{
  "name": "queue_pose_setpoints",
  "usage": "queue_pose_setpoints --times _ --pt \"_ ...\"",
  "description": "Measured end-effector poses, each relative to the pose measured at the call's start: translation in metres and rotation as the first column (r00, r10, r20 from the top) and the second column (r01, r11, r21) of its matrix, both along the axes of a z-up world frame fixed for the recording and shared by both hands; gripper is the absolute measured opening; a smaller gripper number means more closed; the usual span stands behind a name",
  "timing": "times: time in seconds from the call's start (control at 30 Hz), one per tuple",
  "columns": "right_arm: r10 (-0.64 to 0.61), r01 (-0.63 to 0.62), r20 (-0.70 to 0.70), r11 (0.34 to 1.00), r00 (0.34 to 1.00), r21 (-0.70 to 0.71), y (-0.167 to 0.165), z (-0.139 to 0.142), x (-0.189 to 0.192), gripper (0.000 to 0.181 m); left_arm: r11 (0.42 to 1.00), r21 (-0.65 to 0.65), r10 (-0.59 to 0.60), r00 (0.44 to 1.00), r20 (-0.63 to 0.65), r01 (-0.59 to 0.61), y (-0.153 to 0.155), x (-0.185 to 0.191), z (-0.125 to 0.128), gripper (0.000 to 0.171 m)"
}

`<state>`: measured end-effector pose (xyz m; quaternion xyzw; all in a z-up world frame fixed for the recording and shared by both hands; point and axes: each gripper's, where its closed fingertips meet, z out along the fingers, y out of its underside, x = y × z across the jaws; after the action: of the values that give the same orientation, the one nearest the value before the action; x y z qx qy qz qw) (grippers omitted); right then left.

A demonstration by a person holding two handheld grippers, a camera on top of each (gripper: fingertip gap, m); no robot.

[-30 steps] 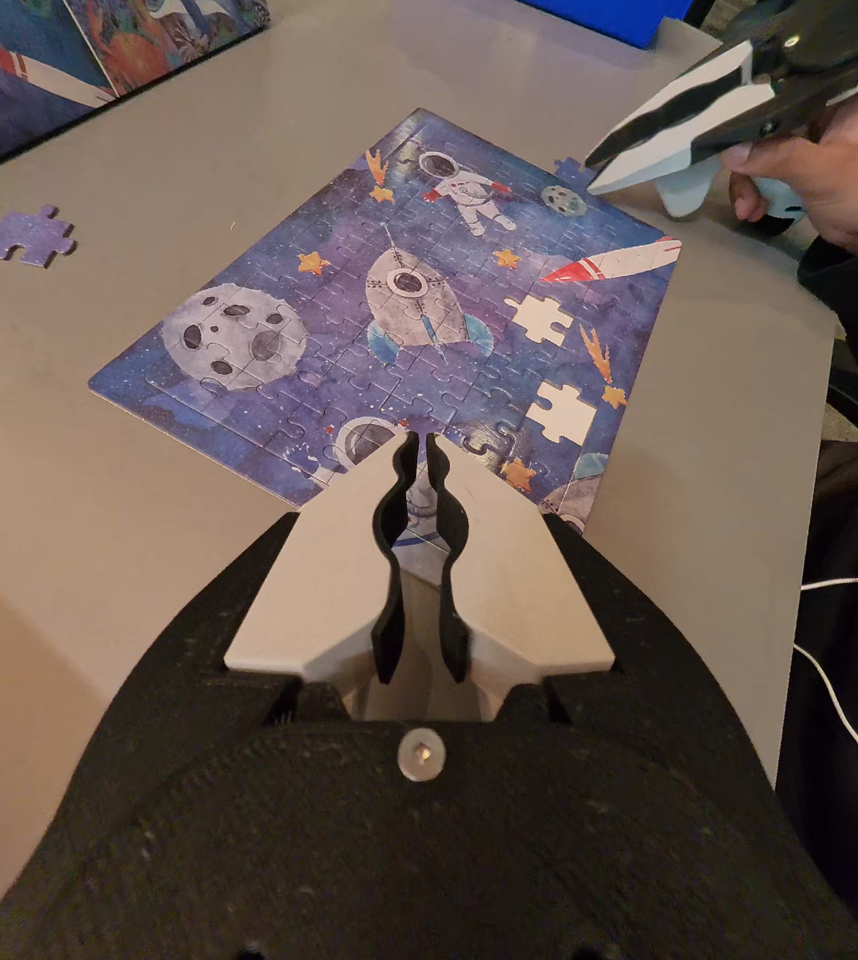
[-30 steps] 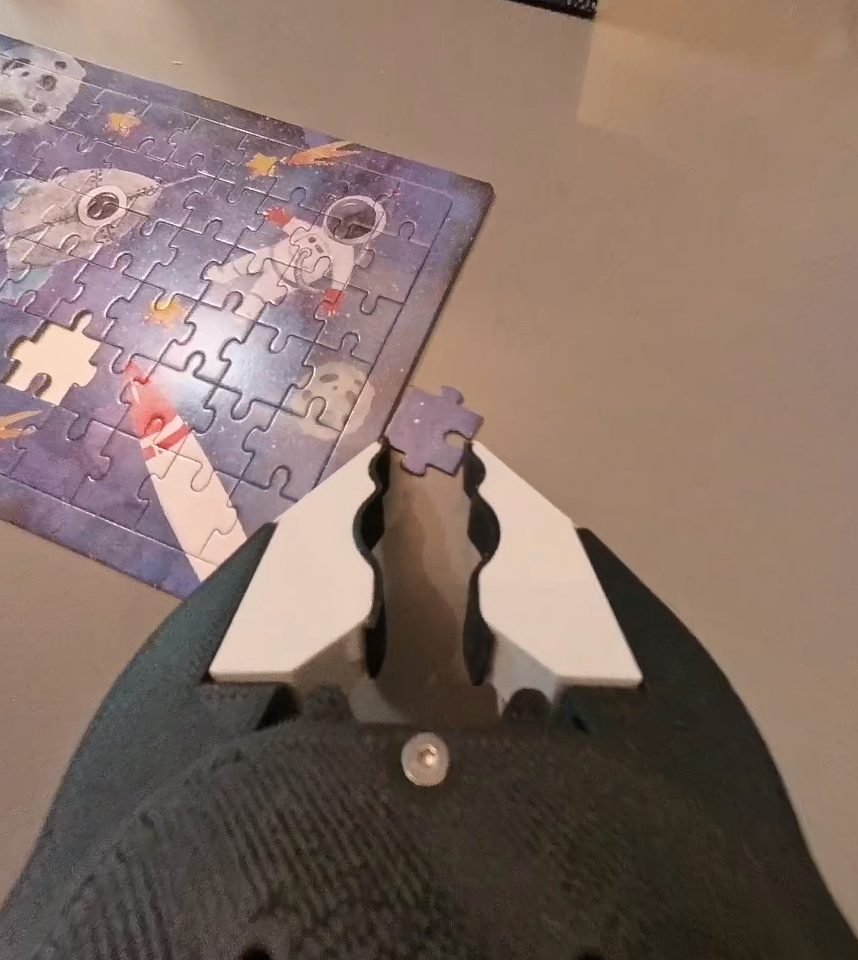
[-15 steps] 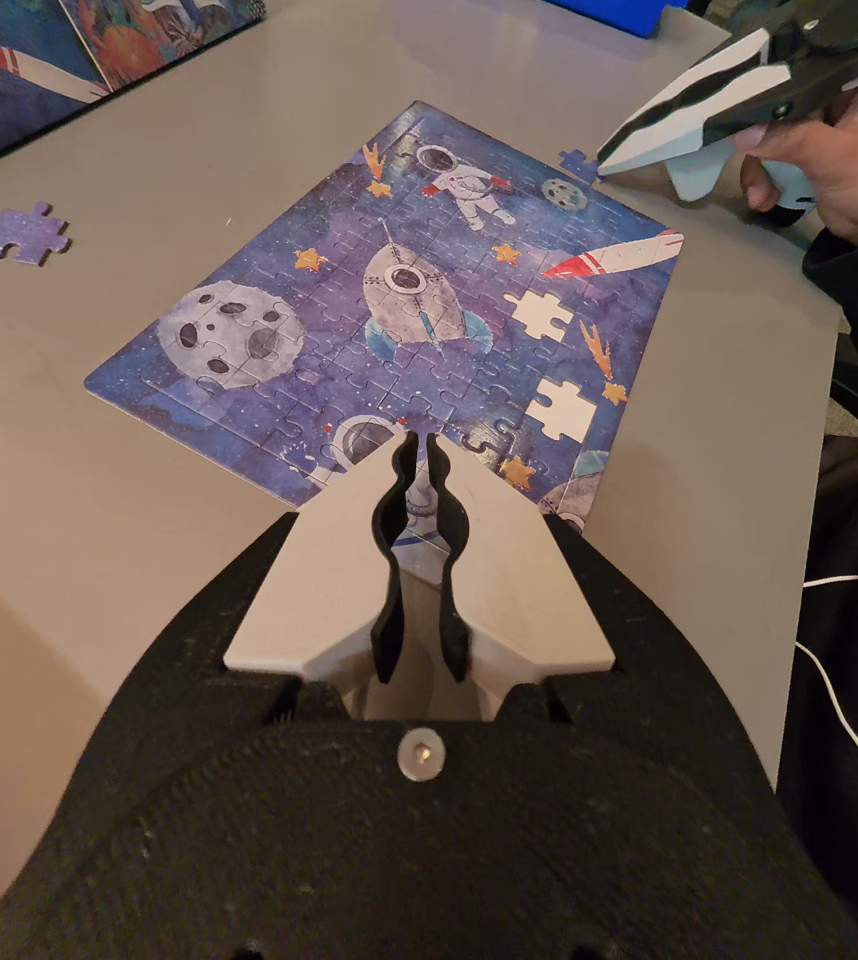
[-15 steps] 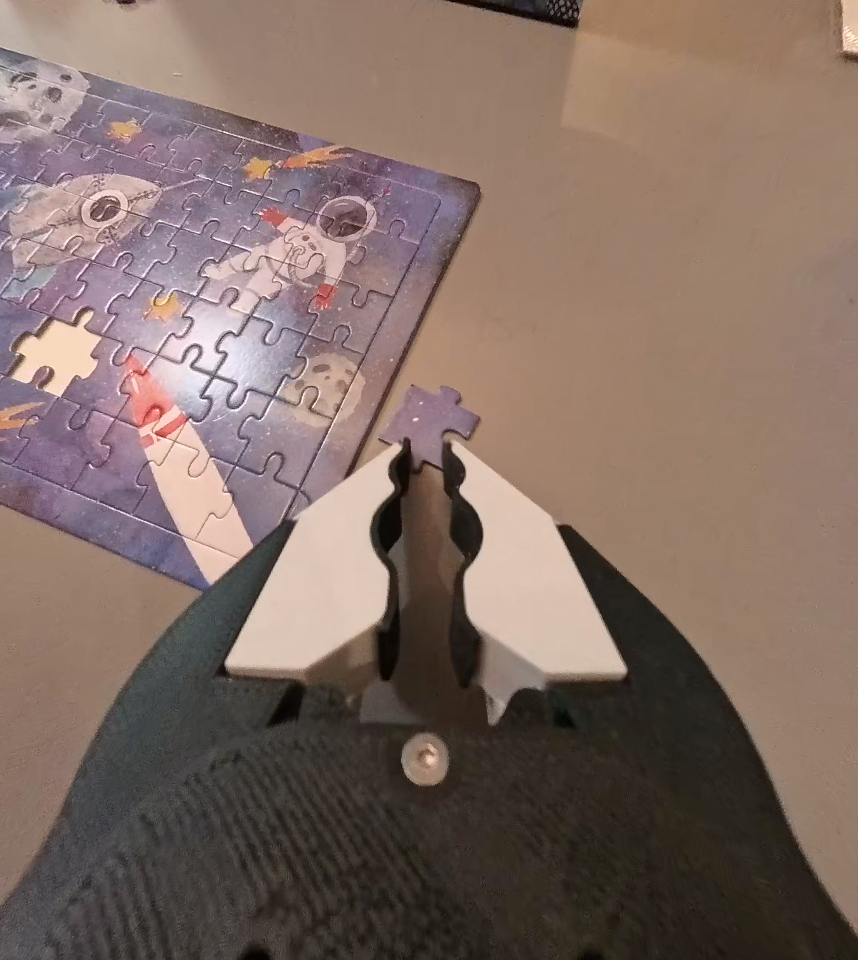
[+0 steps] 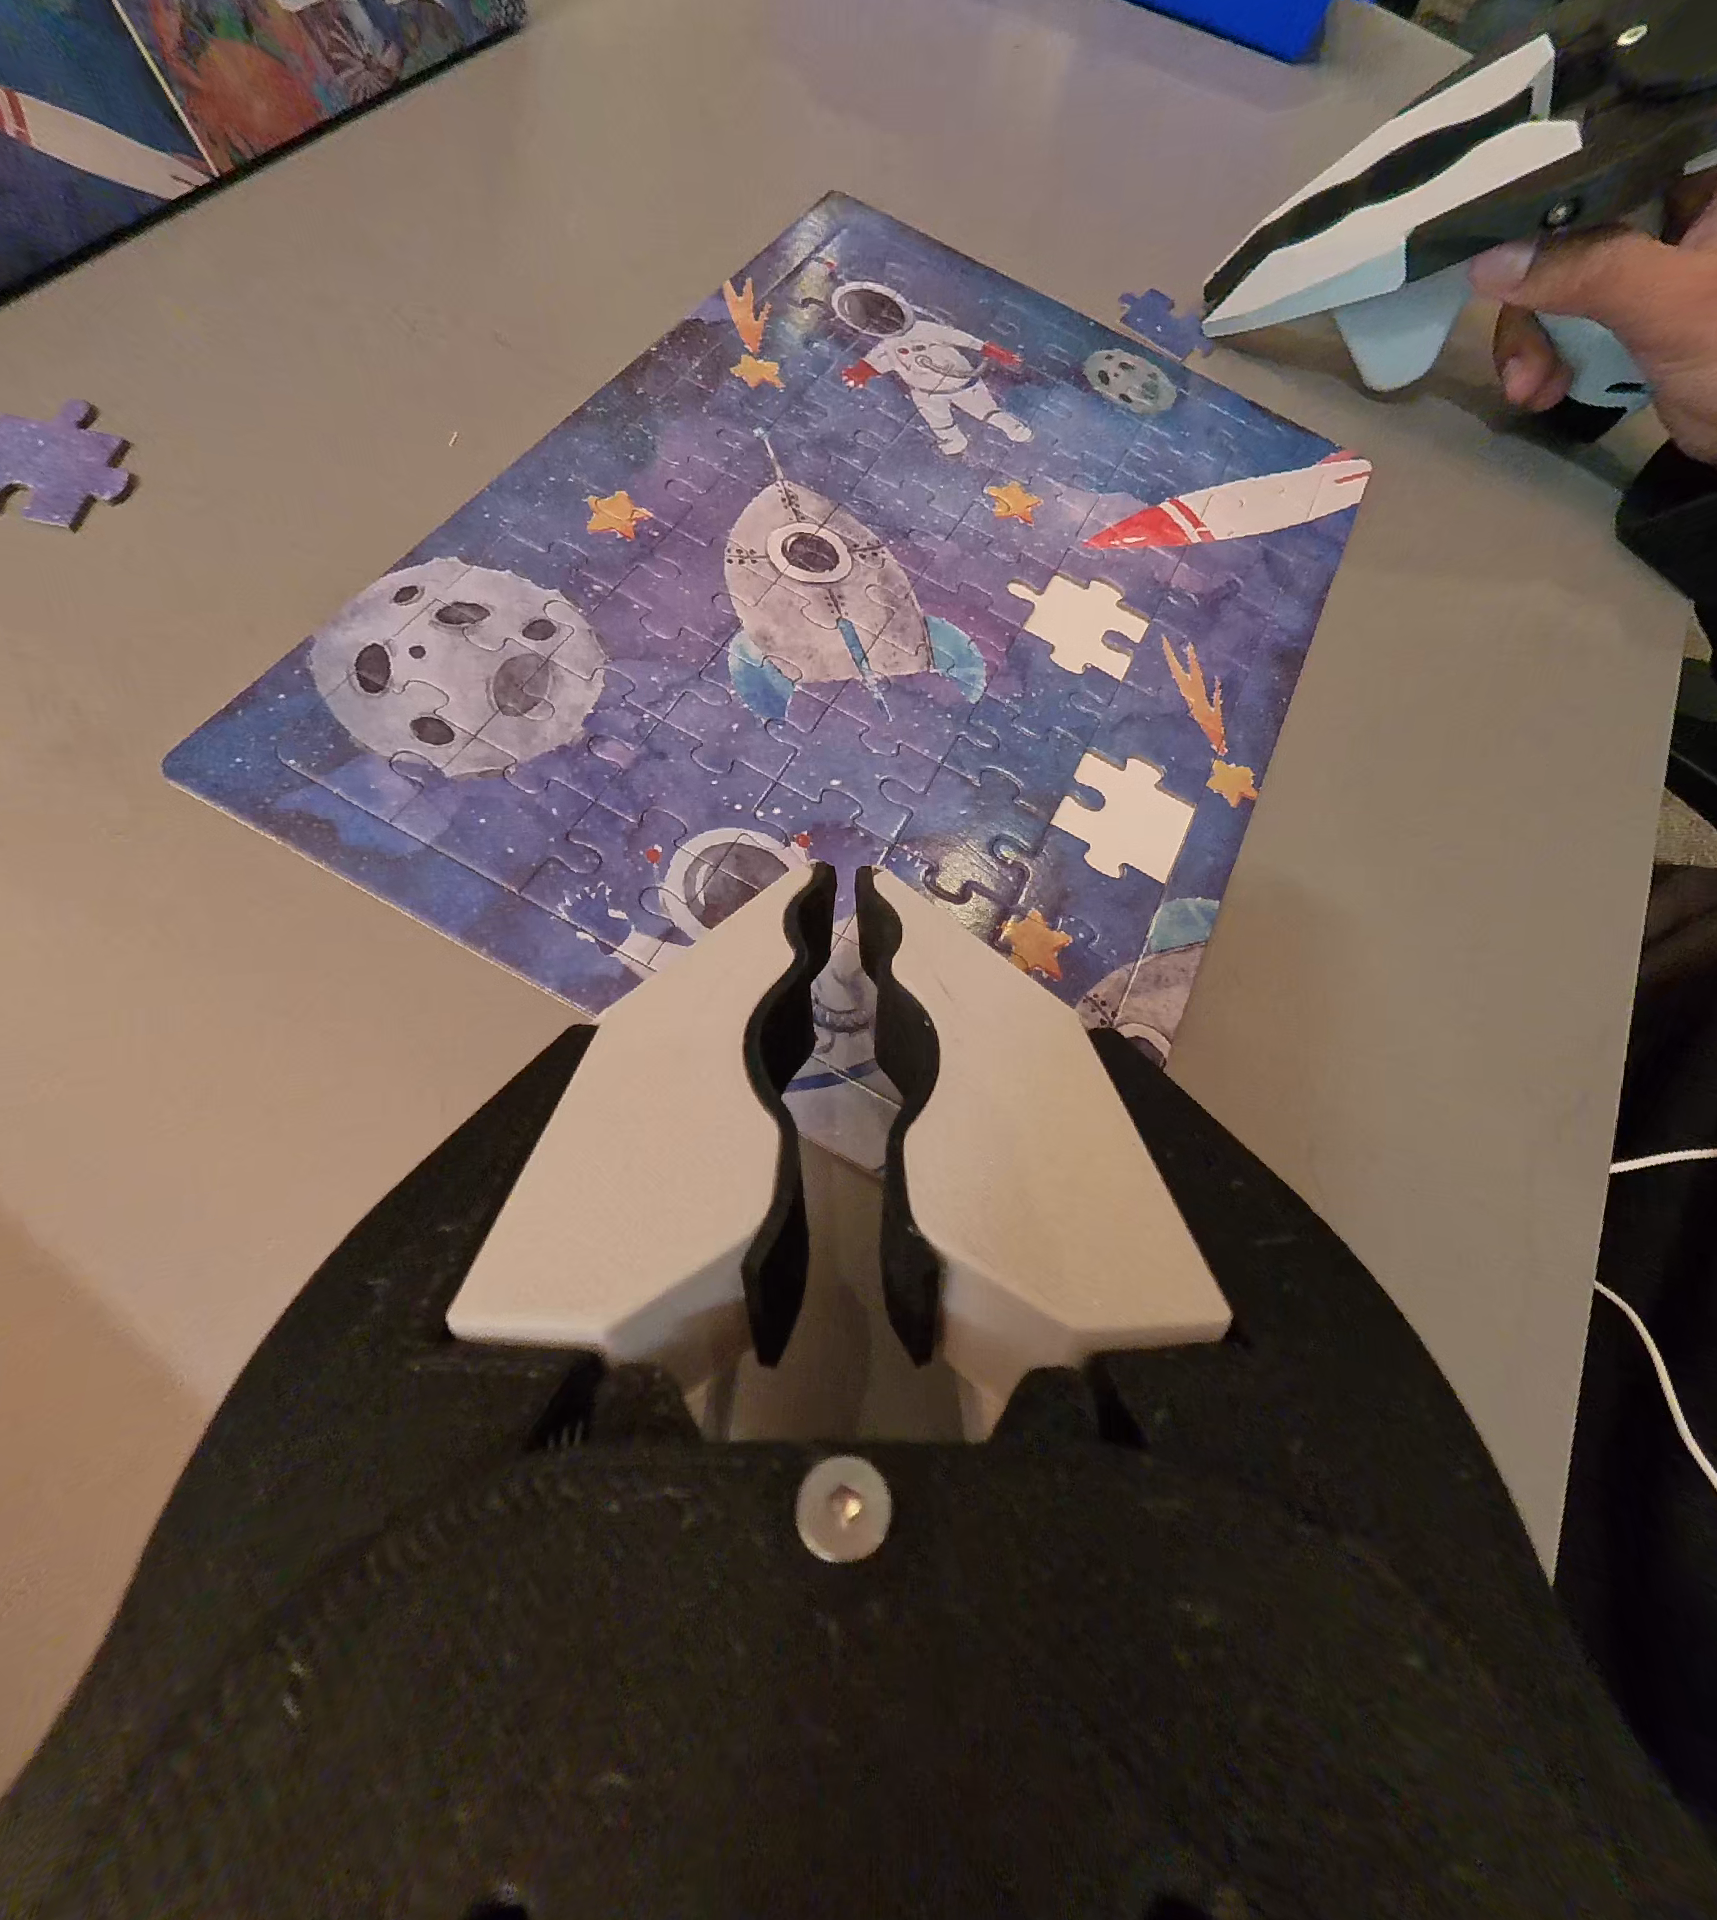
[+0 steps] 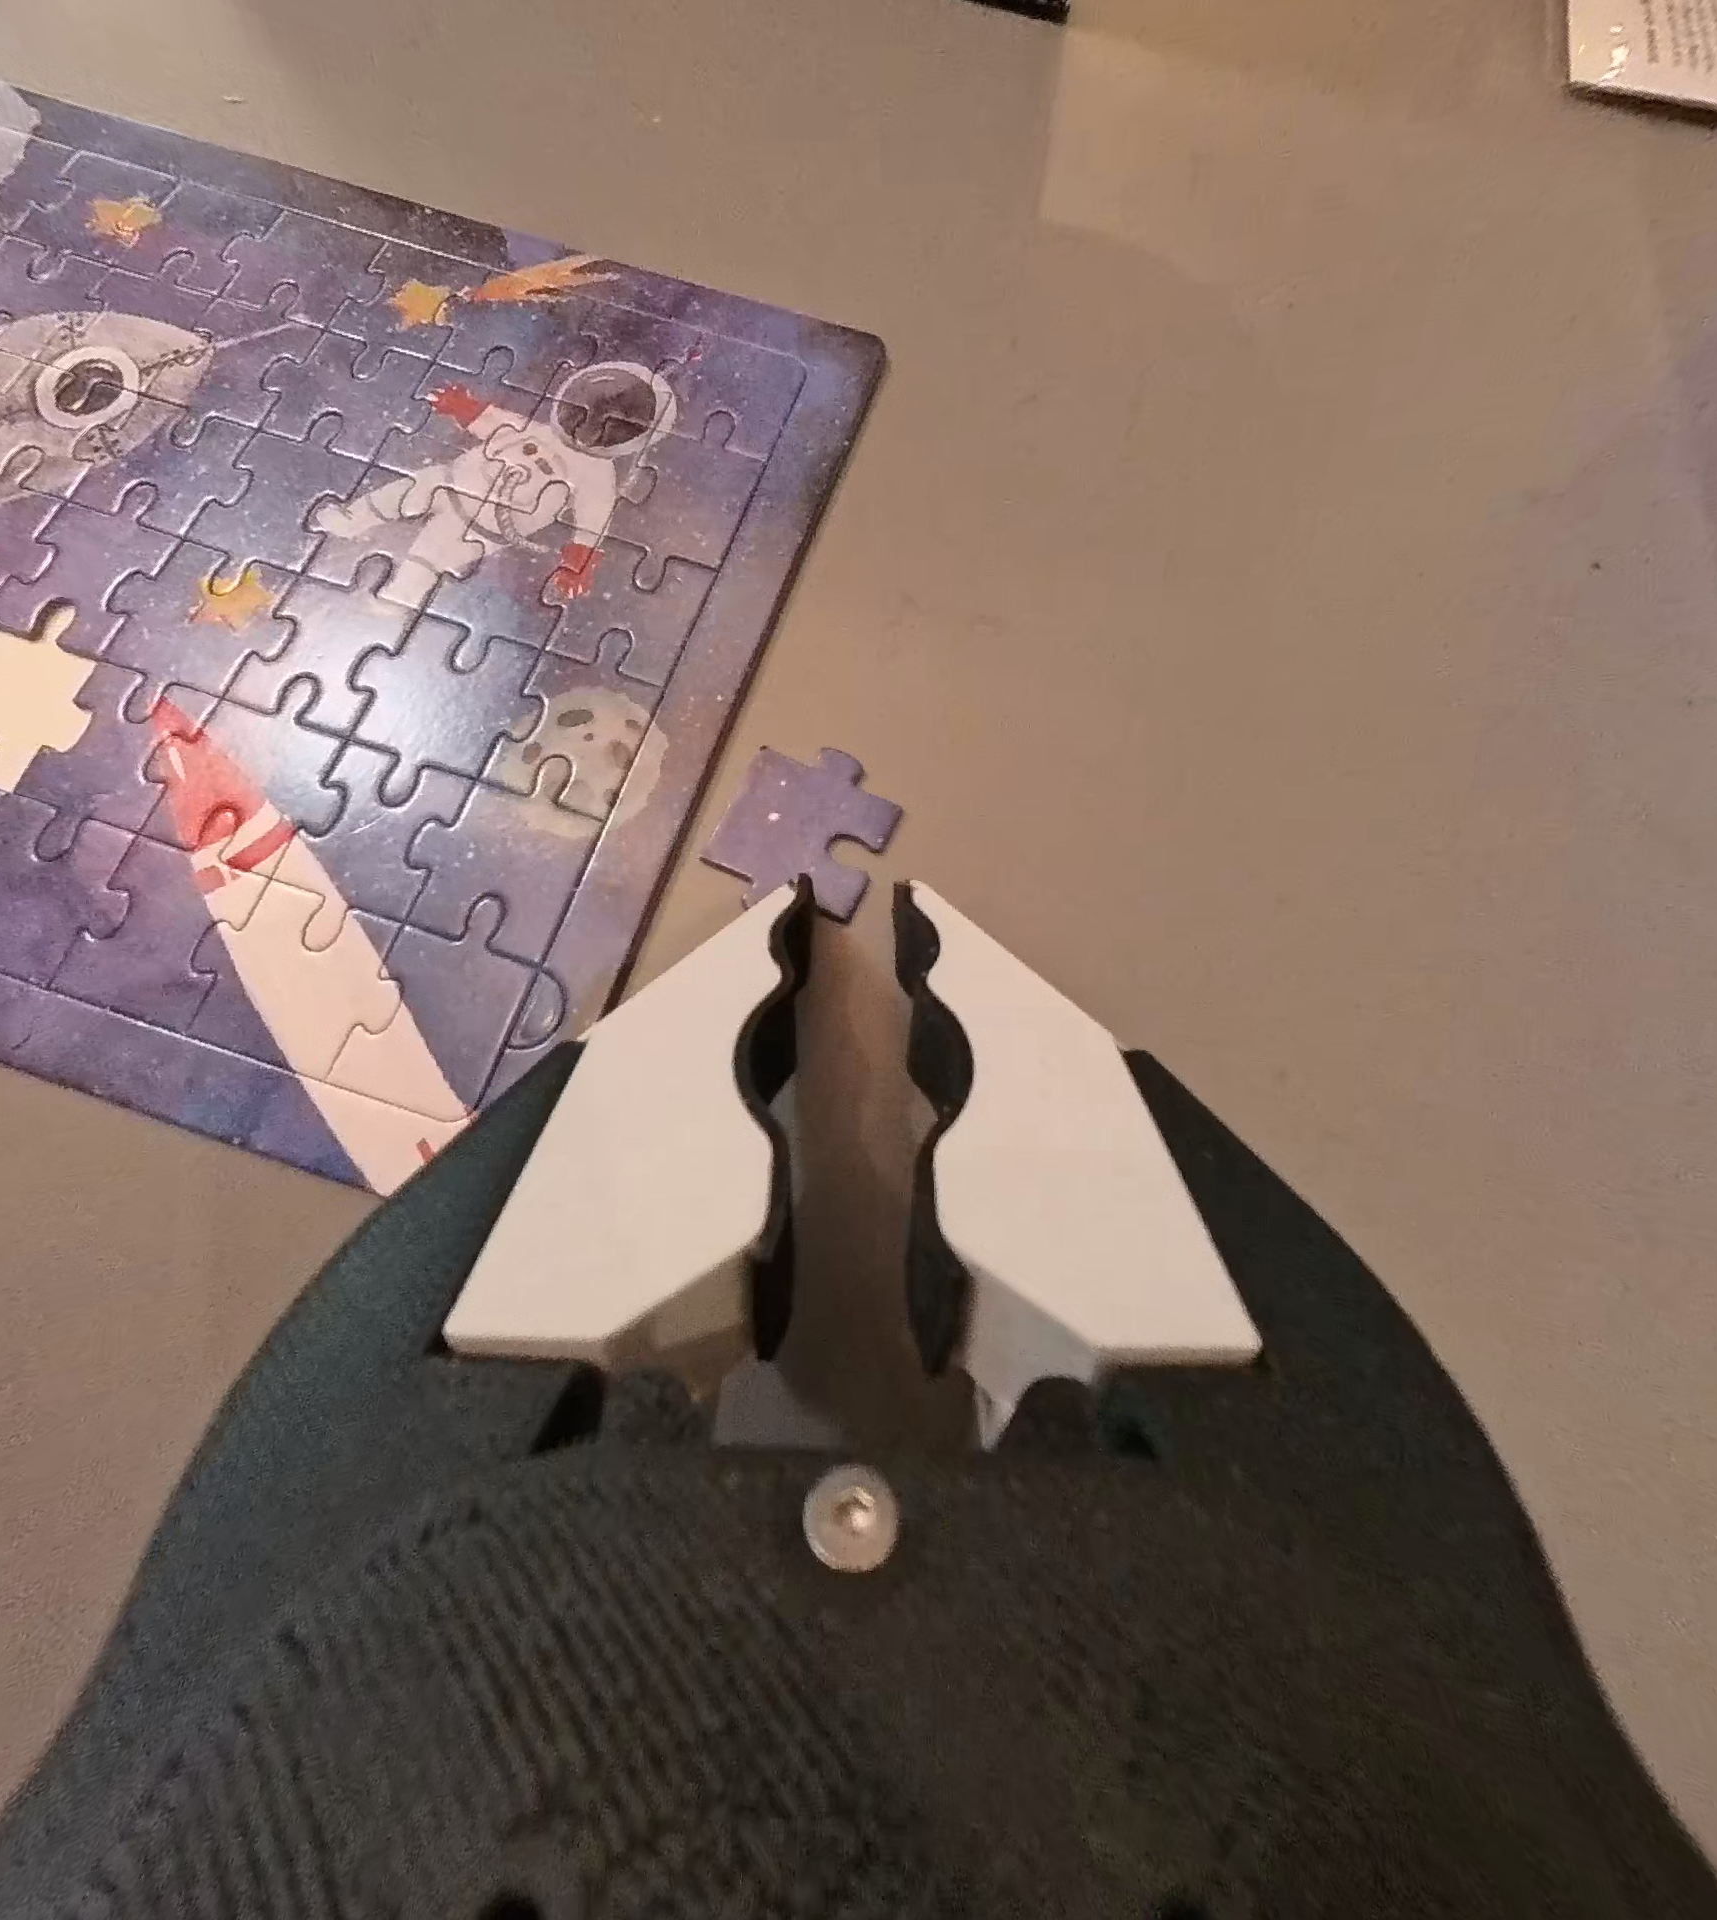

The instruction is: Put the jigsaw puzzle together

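I have the right gripper low over the grey table, its jaws narrowly parted with the tips at the near edge of a loose purple piece. The piece lies flat just beside the right edge of the jigsaw puzzle, not touching it as far as I can tell. I cannot confirm whether the left tip already bears on the piece's edge; the tips hide that contact, so I log the grip as not made.

The left gripper hangs over the puzzle's near edge, jaws narrowly parted, nothing between them. Two white gaps show in the picture: the upper gap and the lower gap. A second loose piece lies well apart on the left.

My judgement for the pickup: a flat card piece gives little to bite on. I would tilt the tips down, bracket a straight flank rather than a tab, and close gently so it does not skate across the table. Once it is lifted, I would compare its tabs with both gaps before lowering.
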<state>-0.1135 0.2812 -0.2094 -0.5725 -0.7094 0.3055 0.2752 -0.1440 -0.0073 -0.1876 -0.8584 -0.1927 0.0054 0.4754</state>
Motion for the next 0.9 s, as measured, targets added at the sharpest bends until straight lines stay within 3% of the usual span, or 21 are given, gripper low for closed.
queue_pose_setpoints --times 0.47,0.77,0.83,0.9 --pt "-0.005 0.005 0.006 1.000 1.000 0.013 0.001 0.001 0.002 0.014 1.000 -0.002 0.000 1.000 0.000 0.000 0.000 0.000 0.000 0.002" --pt "0.001 0.003 -0.076 0.998 0.997 0.058 -0.001 0.019 -0.004 0.018 0.999 0.026 0.019 1.000 0.008 -0.019 0.000 -0.004 0.003 0.003" --pt "0.001 0.006 -0.100 0.997 0.995 0.071 0.000 0.022 -0.005 0.019 0.993 0.097 0.059 0.998 0.009 -0.059 0.000 -0.016 0.014 0.010" --pt "0.005 0.004 -0.150 0.998 0.989 0.061 -0.001 0.029 -0.009 0.019 0.981 0.155 0.111 0.994 0.014 -0.112 0.000 -0.034 0.025 0.029"
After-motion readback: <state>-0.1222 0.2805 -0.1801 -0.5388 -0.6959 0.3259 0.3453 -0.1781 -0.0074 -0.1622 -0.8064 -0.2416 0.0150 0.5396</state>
